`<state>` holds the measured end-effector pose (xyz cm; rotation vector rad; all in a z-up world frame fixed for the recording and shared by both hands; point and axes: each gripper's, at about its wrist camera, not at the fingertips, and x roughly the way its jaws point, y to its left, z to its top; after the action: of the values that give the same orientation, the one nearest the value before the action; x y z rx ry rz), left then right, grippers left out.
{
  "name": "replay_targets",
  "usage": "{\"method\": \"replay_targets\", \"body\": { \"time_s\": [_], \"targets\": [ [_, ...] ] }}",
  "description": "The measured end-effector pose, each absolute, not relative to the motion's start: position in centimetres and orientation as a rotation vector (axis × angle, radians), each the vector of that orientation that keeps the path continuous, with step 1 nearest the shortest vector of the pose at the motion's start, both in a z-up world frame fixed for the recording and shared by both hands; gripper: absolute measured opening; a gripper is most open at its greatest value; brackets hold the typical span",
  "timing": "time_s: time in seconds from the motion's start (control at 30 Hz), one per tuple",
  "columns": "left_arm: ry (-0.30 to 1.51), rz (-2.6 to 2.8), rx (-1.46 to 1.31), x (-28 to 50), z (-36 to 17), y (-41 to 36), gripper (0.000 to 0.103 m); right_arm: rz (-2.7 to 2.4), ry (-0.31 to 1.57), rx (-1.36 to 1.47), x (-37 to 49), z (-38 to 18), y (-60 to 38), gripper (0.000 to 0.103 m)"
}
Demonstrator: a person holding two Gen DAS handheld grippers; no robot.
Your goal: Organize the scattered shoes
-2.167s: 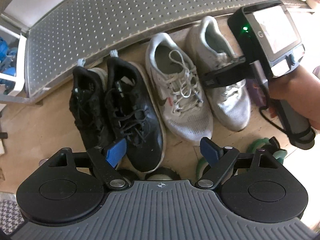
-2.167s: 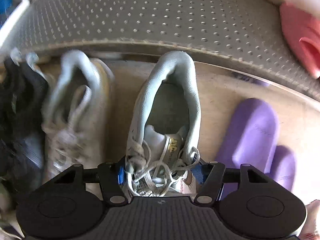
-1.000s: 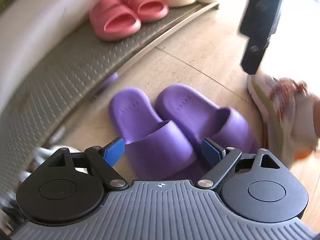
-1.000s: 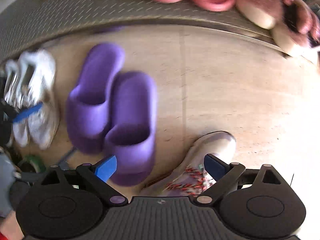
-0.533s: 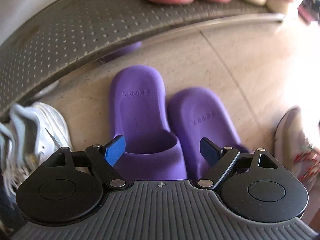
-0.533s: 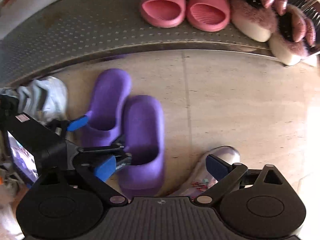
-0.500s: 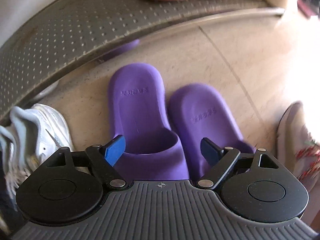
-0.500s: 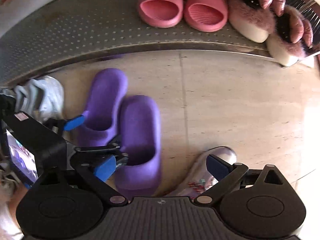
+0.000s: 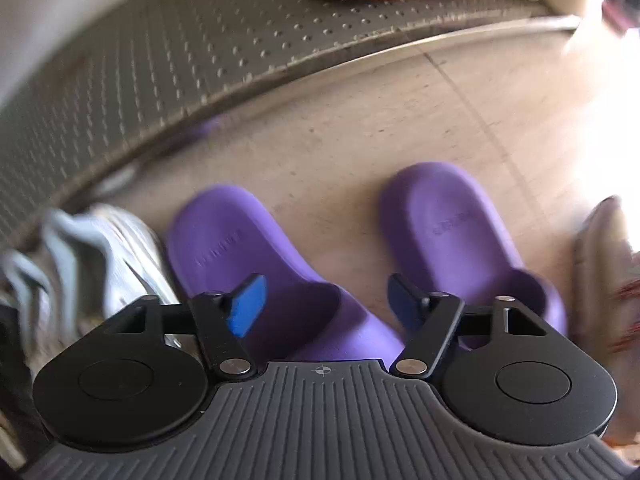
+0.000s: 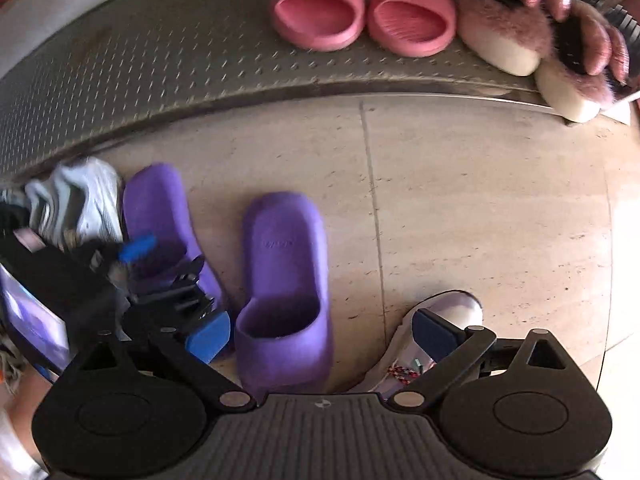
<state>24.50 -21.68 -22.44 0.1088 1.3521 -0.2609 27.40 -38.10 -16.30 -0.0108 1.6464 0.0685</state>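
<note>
Two purple slides lie on the tiled floor with a gap between them. My left gripper [image 9: 325,304] points down over the left purple slide [image 9: 224,240], its jaws closing around the strap, which sits between the blue pads; the picture is blurred and no firm press shows. In the right wrist view the left gripper [image 10: 166,264] covers that left slide [image 10: 156,200]. My right gripper [image 10: 320,332] stands open above the right purple slide [image 10: 284,264], whose strap end lies between its fingers untouched. The right purple slide [image 9: 452,224] lies just right of the left gripper.
A white sneaker [image 10: 80,200] lies against the left slide. A pale lilac sneaker [image 10: 444,312] sits under my right finger. On the studded metal step [image 10: 160,52] stand pink slides [image 10: 320,12] and fluffy pink slippers [image 10: 504,28]. Bare tile spreads to the right.
The left slide has shifted left against the white sneaker, which opens a gap between the two purple slides. My left gripper came lower over it and its jaws narrowed. The right gripper barely moved.
</note>
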Motion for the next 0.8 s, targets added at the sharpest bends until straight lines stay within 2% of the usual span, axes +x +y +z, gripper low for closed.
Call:
{"method": "replay_targets", "body": {
  "time_s": [0.1,0.27,0.53,0.57,0.6,0.67,0.8],
  "targets": [
    [1.348,-0.240,0.070,24.0,-20.9,-19.9,0.086,0.134,1.702,0.077,26.5,-19.0,-37.9,0.098],
    [1.420,-0.210,0.013,22.1,-19.6,-16.1,0.086,0.132,1.730,0.121,25.6,-23.0,-36.9,0.098],
    [1.430,-0.254,0.009,20.8,-20.4,-15.9,0.086,0.155,1.797,-0.067,23.6,-27.6,-33.4,0.096],
    [1.429,-0.253,0.006,20.8,-20.5,-15.9,0.086,0.158,1.785,-0.122,23.2,-27.9,-32.8,0.096],
    [1.428,-0.252,-0.005,20.8,-20.5,-15.9,0.086,0.162,1.777,-0.156,23.1,-27.9,-32.5,0.091],
    [1.427,-0.248,-0.022,21.0,-20.7,-15.7,0.086,0.181,1.736,-0.231,23.2,-27.4,-31.9,0.086],
    [1.443,-0.241,-0.031,21.1,-21.5,-16.1,0.086,0.187,1.593,-0.344,24.7,-25.9,-31.6,0.085]
  ]
}}
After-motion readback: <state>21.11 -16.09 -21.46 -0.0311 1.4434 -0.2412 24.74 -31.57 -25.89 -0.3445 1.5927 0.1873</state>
